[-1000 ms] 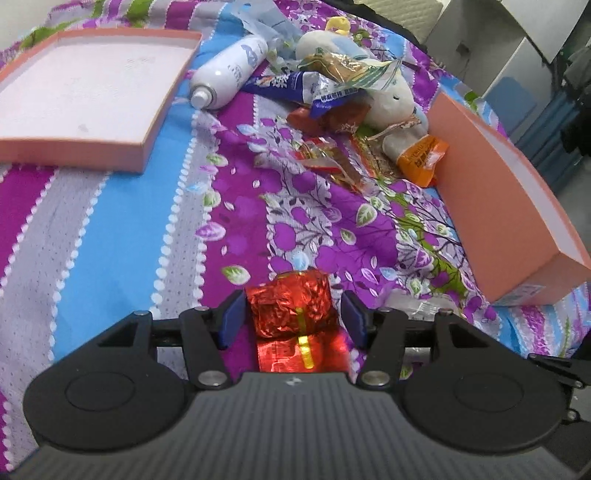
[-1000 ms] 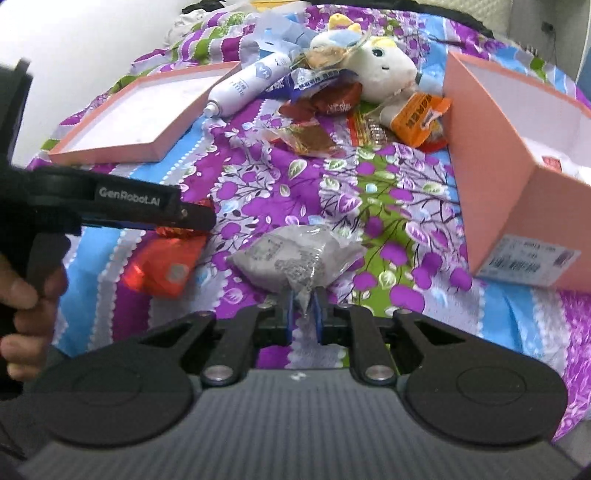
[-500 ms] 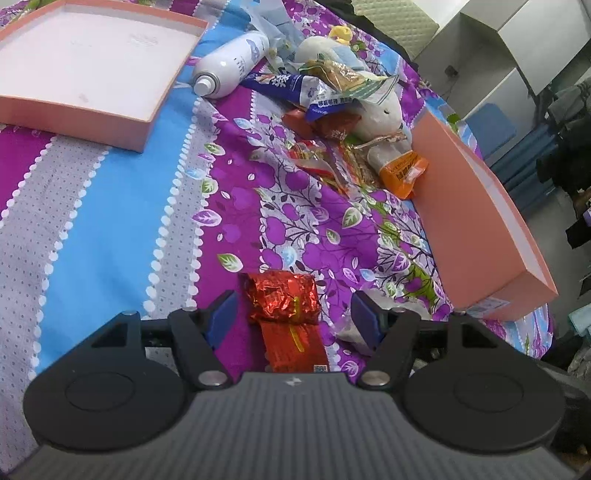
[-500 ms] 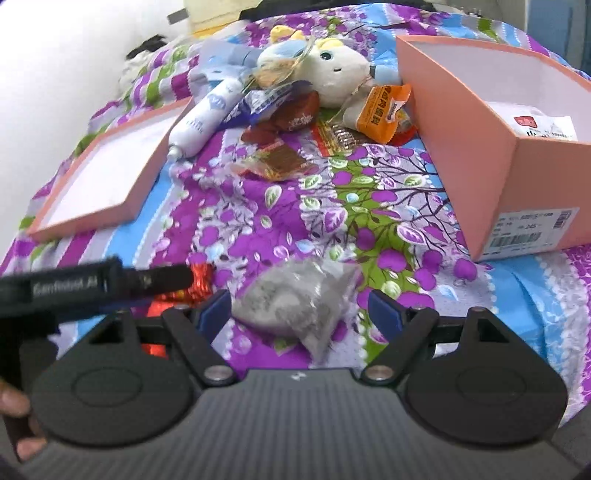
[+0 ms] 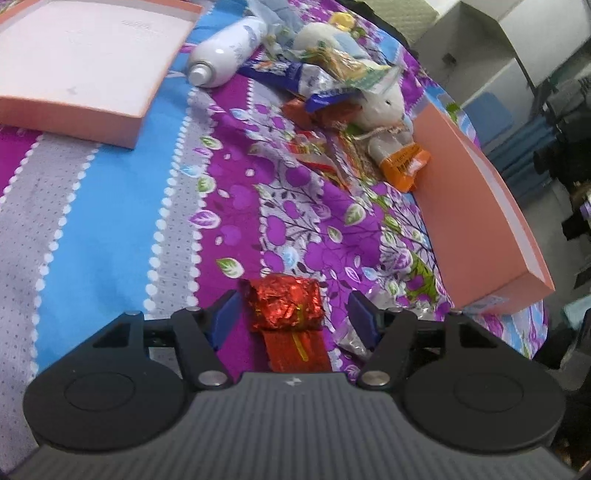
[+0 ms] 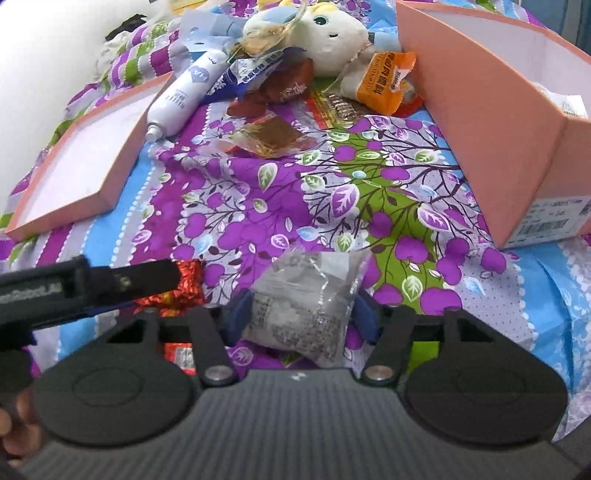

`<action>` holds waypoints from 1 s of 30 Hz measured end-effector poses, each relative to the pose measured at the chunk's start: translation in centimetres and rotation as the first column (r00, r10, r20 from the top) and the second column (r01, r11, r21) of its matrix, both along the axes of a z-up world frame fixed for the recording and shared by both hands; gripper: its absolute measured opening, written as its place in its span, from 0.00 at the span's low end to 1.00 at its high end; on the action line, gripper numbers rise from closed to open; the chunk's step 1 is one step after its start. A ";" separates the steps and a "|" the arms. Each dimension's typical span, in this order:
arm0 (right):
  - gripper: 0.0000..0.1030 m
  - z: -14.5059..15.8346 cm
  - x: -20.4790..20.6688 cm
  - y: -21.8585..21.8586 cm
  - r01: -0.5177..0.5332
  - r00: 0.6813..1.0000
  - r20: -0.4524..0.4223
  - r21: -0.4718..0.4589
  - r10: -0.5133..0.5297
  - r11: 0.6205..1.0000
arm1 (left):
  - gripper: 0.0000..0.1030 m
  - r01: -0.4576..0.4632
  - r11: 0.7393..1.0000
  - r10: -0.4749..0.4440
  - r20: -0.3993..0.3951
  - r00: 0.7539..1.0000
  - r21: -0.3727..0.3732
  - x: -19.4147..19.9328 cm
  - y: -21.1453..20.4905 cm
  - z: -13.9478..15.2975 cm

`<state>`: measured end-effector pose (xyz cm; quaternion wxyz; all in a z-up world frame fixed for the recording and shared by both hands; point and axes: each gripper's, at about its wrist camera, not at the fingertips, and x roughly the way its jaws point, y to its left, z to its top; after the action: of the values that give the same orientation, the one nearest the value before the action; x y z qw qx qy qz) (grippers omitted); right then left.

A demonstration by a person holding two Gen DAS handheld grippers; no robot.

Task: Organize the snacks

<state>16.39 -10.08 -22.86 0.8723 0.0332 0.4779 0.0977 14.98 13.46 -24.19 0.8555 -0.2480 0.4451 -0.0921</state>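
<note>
**Two snacks framed, neither one gripped**

The red foil snack (image 5: pixel 284 304) lies on the patterned bedspread (image 5: pixel 110 229) between the blue pads of the left gripper (image 5: pixel 291 314), and the clear crinkled packet (image 6: pixel 306 299) lies on the same cloth between the pads of the right gripper (image 6: pixel 301 314). The two packets sit side by side, near each other (the left tool's black finger crosses the right camera's lower left corner, just over the red foil).

Judging by the layout, the step in hand is the pick-up: each tool is lined up over its own snack, and the likely destination is the deep pink box (image 6: pixel 491 122) to the right, which already holds something white. The next move calls for closing squarely on each packet, firmly enough to bite slippery film, then lifting clear of the cloth.

Left jaws stand wide apart, with gaps on both sides of the foil; they touch nothing that I can see. Right jaws are also spread; the packet nearly fills the span, and whether its edges brush the pads cannot be told.

Farther off lie the shallow pink lid (image 5: pixel 85 70), a white spray bottle (image 5: pixel 225 51), a plush toy (image 6: pixel 321 33) and a heap of other wrappers, the orange packet (image 6: pixel 384 81) among them.
</note>
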 end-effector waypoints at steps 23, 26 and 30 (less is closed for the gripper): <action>0.49 5.3 -4.9 -5.7 0.018 0.995 0.098 0.001 -0.018 1.000 | 0.56 -0.019 0.959 0.008 0.043 0.999 0.282 -0.7 -6.0 2.7; 0.50 6.3 -5.0 -6.2 0.016 0.992 0.126 0.012 -0.017 1.000 | 0.56 -0.038 0.965 0.024 0.060 0.998 0.258 -1.4 -6.2 4.6; 0.50 7.3 -4.2 -6.3 0.024 0.991 0.133 0.037 -0.029 0.999 | 0.56 -0.044 0.971 0.027 0.075 0.997 0.235 -1.2 -6.1 6.9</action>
<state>12.19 -16.42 -15.58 0.9028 0.0483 0.4163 0.0965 13.76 7.35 -17.30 0.8958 -0.1490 0.4175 -0.0322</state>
